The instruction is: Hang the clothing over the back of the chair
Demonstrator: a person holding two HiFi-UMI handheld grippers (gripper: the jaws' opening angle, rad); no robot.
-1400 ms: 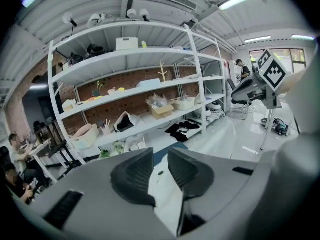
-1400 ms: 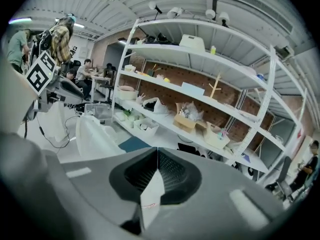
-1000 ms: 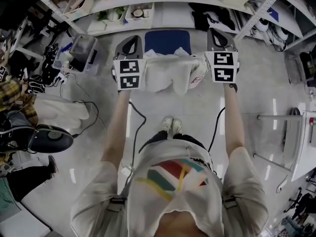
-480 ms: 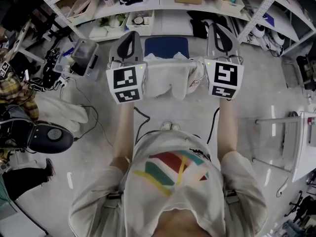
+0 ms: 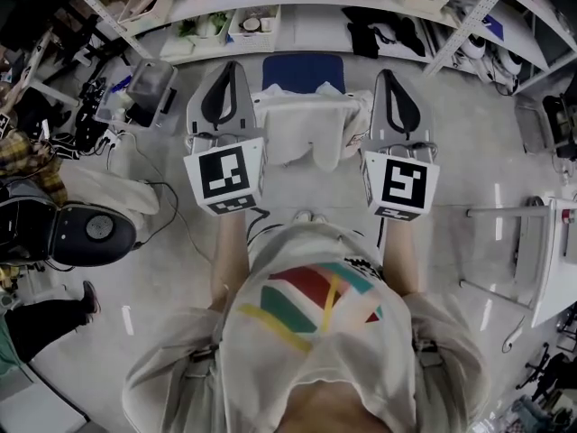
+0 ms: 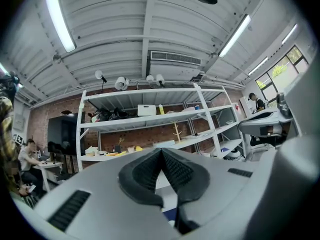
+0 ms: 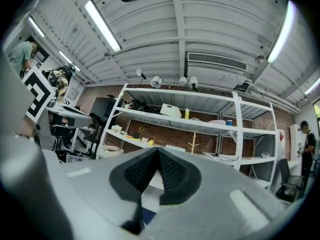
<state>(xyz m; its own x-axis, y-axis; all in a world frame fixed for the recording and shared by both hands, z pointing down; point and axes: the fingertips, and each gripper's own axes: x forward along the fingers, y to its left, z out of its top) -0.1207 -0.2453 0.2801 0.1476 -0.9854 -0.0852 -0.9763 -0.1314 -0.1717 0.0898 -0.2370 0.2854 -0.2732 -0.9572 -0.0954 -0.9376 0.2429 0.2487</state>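
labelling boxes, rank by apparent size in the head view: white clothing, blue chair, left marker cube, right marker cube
1. white clothing
2. left marker cube and right marker cube: alike, enlarged by nearness
3. blue chair, partly hidden

The head view looks from above the person's head steeply down. The shirt (image 5: pixel 315 332) fills its bottom edge, and the floor (image 5: pixel 469 152) lies far beneath.

The left gripper view rides on the left tool (image 5: pixel 233 70) and looks level along its jaws, which crowd the lower frame very near. Beyond them stand shelves (image 6: pixel 150 119) against a brick wall (image 6: pixel 135 140), under the ceiling (image 6: pixel 150 29). The right gripper view rides likewise on the right tool (image 5: pixel 388 78) and faces the same shelves.

Each gripper view catches the other tool at its side edge. All three views share the shelves, which lie along the head view's top edge, and the white clothing (image 5: pixel 306 124), only a sliver under the pads in the gripper views.
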